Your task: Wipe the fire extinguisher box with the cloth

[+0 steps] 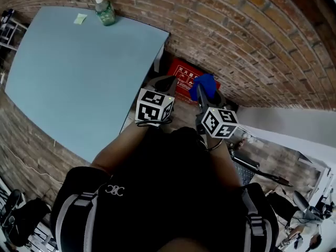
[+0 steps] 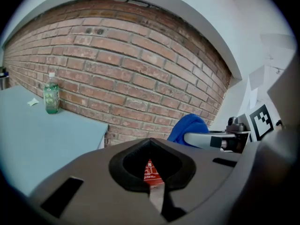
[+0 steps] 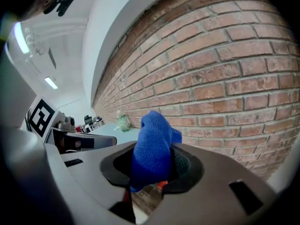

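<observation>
We hold the cloth [image 3: 152,139] in our right claw [image 3: 151,172], left claw [image 2: 151,172] clenched empty, the fire extinguisher box [image 1: 181,80] seemingly unwiped.

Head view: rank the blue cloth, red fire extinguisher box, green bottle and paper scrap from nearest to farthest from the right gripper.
1. Blue cloth, clamped in the right gripper.
2. Red fire extinguisher box, against the brick wall just beyond.
3. Green bottle, across the table by the wall.
4. Paper scrap, left of the bottle, slightly farther.
</observation>
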